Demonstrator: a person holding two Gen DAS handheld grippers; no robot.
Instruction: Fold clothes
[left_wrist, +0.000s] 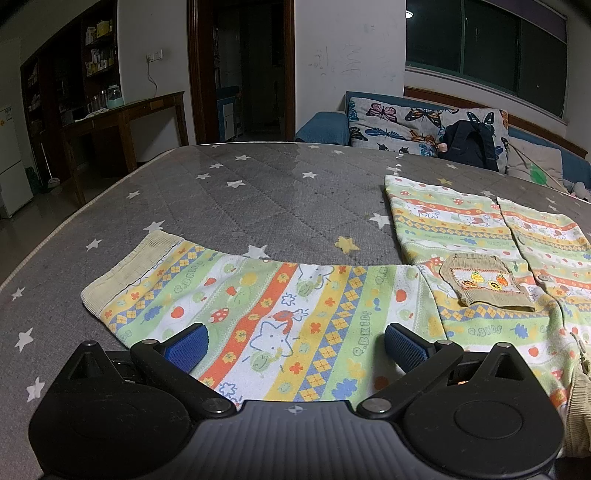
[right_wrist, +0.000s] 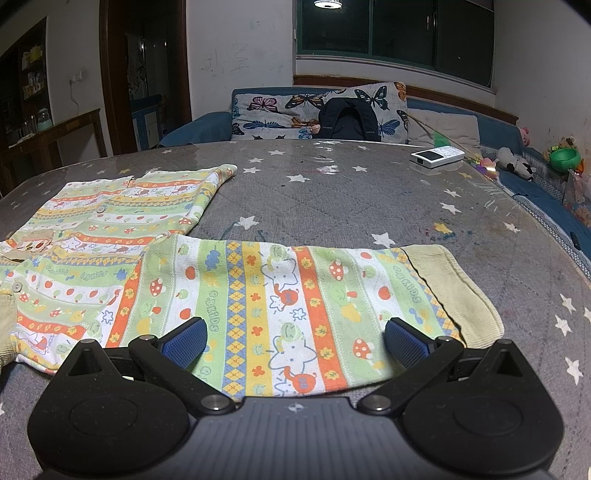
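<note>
A child's patterned cardigan lies flat, front up, on a grey star-print mattress. Its left sleeve (left_wrist: 258, 310) stretches out with a beige ribbed cuff (left_wrist: 125, 269) at its end; the body (left_wrist: 491, 236) with a small beige pocket (left_wrist: 484, 284) lies to the right. My left gripper (left_wrist: 295, 349) is open, just above the left sleeve's near edge, holding nothing. In the right wrist view the right sleeve (right_wrist: 288, 306) stretches rightward to its beige cuff (right_wrist: 454, 295); the body (right_wrist: 125, 214) lies at left. My right gripper (right_wrist: 295, 349) is open over that sleeve, empty.
The mattress (left_wrist: 258, 195) fills both views. A white handset device (right_wrist: 437, 156) lies at its far right. A butterfly-print cushion (right_wrist: 314, 114) and dark backpack (right_wrist: 349, 120) sit on the sofa behind. Toys (right_wrist: 517, 166) lie at the right. A wooden table (left_wrist: 122, 118) stands at the left.
</note>
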